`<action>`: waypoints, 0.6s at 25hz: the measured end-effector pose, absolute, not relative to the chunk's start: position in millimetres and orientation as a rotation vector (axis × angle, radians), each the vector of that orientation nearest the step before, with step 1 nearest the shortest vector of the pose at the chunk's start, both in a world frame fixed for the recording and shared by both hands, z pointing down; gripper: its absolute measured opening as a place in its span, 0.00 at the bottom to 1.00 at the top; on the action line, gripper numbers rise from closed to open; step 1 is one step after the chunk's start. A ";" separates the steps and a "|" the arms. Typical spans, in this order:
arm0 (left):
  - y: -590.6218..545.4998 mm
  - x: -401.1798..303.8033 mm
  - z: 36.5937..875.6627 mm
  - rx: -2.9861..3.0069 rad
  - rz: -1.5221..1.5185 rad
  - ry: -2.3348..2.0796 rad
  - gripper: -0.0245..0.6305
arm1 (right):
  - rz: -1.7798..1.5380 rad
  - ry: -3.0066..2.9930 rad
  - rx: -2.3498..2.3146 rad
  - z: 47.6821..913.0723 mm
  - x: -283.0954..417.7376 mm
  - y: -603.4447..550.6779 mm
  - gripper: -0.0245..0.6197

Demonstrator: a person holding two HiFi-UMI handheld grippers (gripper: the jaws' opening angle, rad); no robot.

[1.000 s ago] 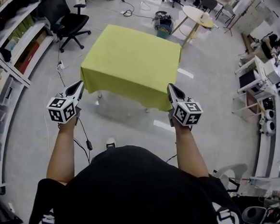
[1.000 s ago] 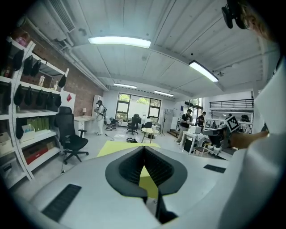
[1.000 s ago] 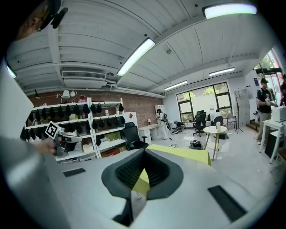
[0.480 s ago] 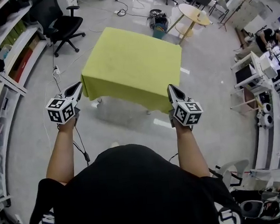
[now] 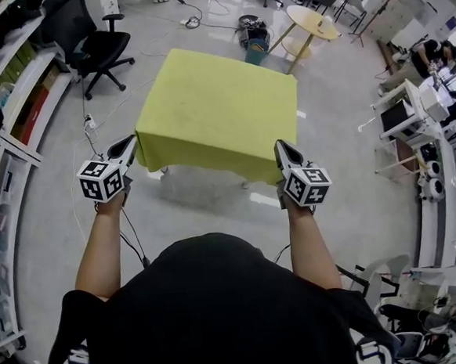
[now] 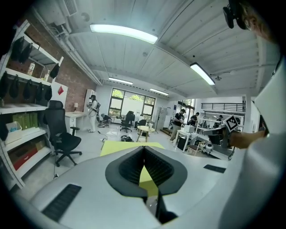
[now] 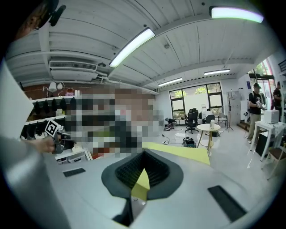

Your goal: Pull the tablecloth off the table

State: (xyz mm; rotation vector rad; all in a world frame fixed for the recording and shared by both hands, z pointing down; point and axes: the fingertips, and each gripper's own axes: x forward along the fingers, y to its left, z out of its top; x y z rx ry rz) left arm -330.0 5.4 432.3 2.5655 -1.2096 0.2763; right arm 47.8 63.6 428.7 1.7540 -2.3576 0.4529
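Yellow-green tablecloth (image 5: 215, 111) lies spread flat over the table, covering the top and hanging down on the sides, so that the table itself is hidden under it. It stands in the middle of a grey floor (image 5: 214, 206), ahead of the person, who wears a black top and holds both arms out forward.

The left gripper (image 5: 130, 140) points toward the near left corner of the tablecloth, just beside the hanging edge. Its jaws are pressed together with nothing between them; in the left gripper view the tips meet in a line, and the yellow seen in the gap behind them is the tablecloth farther off. The right gripper (image 5: 280, 145) points at the near right corner, where the cloth hangs lowest. Its jaws are likewise pressed together and hold nothing, as the right gripper view shows. From the head view it is hard to tell whether either tip touches the cloth; they seem just short of it.

Around the table, a black office chair (image 5: 95, 46) stands at the far left beside long shelves (image 5: 5, 97), and a small round wooden table (image 5: 315, 23) stands beyond the far right corner. Cables trail across the floor.
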 end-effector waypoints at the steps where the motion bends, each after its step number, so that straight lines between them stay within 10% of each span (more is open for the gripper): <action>1: 1.7 -331.1 431.7 2.568 0.276 -1.205 0.07 | 0.457 -2.354 1.757 429.7 45.7 61.4 0.07; 15: -60.5 -315.5 446.2 2.548 0.285 -1.194 0.07 | 0.525 -2.346 1.733 450.7 62.3 -1.1 0.07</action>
